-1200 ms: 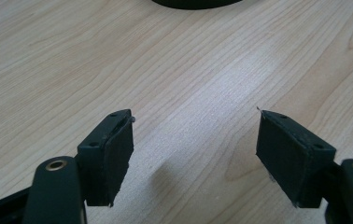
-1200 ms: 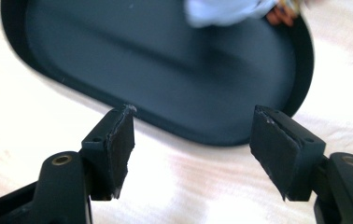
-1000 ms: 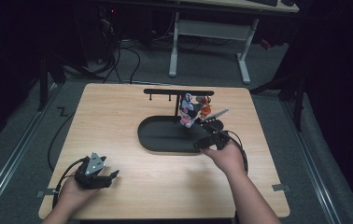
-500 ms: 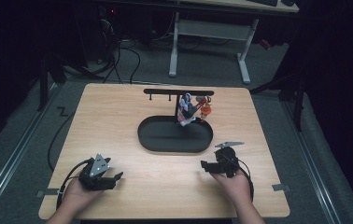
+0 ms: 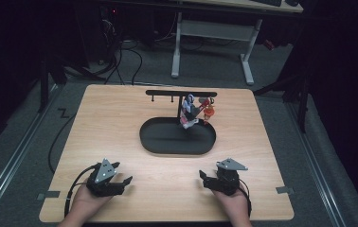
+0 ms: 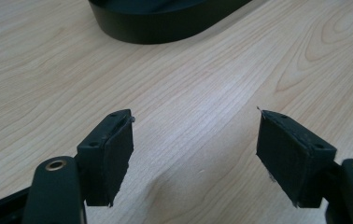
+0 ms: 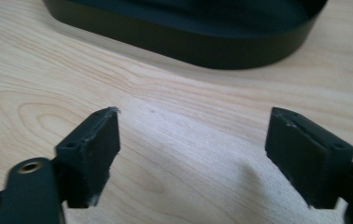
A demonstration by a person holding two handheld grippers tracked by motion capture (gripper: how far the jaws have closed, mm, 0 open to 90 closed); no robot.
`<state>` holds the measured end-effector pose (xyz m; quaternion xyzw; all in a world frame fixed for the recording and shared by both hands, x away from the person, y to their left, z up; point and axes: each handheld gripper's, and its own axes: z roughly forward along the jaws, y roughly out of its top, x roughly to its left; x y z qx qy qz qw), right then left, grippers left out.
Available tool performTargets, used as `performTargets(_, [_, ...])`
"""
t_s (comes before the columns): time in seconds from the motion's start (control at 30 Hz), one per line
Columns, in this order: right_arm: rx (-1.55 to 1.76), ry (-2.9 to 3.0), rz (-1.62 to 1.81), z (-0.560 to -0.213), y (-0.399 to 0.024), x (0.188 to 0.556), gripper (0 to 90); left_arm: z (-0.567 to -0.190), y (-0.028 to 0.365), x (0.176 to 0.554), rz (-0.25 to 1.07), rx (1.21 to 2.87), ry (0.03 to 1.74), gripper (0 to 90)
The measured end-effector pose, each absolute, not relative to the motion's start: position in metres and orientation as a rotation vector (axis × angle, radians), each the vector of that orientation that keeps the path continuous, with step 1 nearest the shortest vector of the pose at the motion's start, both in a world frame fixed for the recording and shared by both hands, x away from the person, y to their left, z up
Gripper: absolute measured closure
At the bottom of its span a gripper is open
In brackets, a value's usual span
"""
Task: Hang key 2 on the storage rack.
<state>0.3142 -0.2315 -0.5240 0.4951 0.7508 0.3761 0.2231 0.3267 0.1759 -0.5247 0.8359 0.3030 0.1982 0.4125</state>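
Keychains (image 5: 195, 111) hang in a bunch from the black rack (image 5: 182, 93), above the black tray (image 5: 177, 137). Both the left gripper (image 5: 120, 182) and right gripper (image 5: 208, 179) sit open and empty, well apart from them. A clumsy grab could tip that thin rack.

tray (image 5: 167, 142) mid-table (image 5: 120, 118), keychains (image 5: 196, 111) hanging above its back

Right gripper (image 5: 211, 180) withdrew — jaws opening.
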Motion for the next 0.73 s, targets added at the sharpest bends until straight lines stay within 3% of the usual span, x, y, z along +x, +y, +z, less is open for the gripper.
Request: performTargets(0.73, [1.323, 2.031, 1.040, -0.518, -0.220, 0.312, 16.0, -0.519, 0.187, 0.320, 0.519, 2.082, 0.758, 26.6])
